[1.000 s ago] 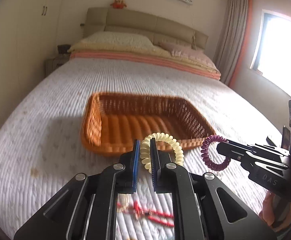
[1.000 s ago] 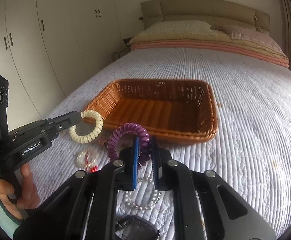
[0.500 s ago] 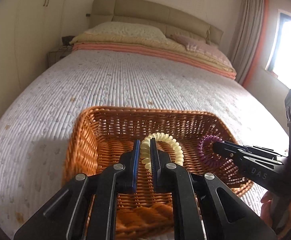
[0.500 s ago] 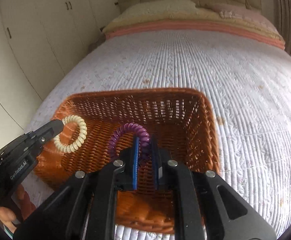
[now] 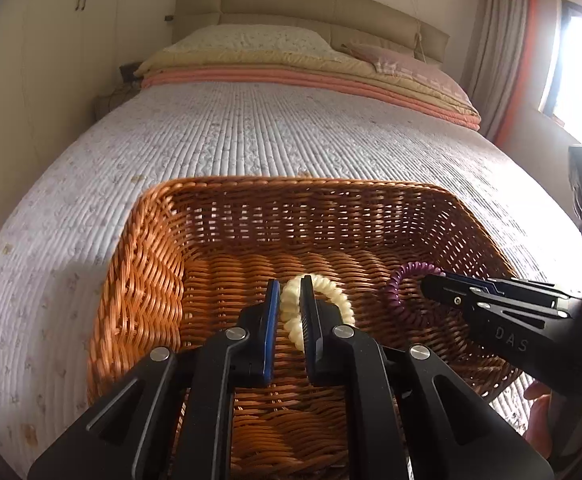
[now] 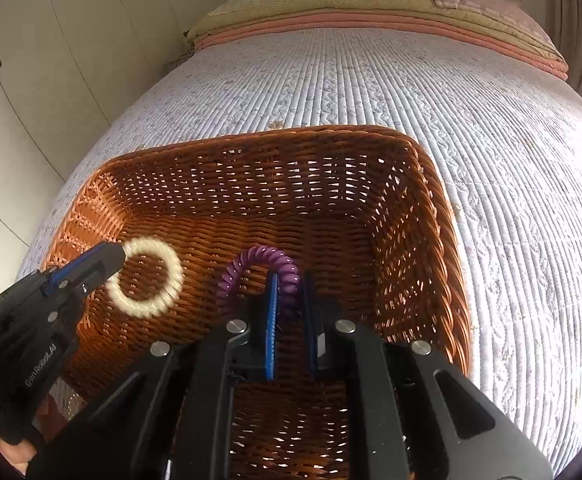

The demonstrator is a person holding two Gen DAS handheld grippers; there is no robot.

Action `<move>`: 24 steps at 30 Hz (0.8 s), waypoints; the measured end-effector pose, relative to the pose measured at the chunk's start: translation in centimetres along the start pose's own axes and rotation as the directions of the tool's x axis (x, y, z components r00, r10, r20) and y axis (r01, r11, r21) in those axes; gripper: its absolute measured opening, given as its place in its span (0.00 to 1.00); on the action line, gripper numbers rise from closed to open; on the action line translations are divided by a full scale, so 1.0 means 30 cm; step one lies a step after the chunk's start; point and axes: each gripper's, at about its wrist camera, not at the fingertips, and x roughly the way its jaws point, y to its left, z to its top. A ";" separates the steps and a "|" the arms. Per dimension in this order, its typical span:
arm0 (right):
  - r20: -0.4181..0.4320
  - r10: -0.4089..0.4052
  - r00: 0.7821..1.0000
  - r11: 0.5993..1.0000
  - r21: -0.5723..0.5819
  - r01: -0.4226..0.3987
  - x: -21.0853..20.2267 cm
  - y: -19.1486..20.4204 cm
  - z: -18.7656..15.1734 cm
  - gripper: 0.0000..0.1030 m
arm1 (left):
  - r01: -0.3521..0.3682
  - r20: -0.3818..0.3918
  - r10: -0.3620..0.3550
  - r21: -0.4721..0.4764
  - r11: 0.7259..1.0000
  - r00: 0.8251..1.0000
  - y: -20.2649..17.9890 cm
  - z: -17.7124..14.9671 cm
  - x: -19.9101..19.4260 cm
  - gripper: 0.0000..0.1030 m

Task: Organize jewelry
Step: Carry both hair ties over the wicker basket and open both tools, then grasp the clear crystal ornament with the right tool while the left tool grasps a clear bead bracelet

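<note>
Cream coil ring (image 5: 318,305) and purple coil ring (image 6: 259,276) over wicker basket (image 6: 411,216).

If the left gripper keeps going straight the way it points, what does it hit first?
Most likely the woven floor of the wicker basket. The left gripper, pinching the cream coil bracelet, points down into it; nothing else shows ahead, though depth is unclear.

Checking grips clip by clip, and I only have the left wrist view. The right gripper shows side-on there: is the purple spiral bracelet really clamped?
Observer: Yes. The right wrist view shows the right gripper with its pads pressing the purple spiral bracelet, whose loop arches above the fingertips.
Reviewer: And the cream one? The fingers hide most of it here.
Observer: Its whole loop shows there. The left gripper pinches the cream spiral bracelet by one edge, over the wicker basket floor, toward the wall on that gripper's side.
</note>
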 end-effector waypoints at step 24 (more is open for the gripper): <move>0.254 0.079 0.964 0.996 0.007 -0.084 -0.498 -0.163 -0.346 0.44 | 0.089 0.265 -0.074 -0.046 0.995 0.961 0.095 -0.254 -0.677 0.46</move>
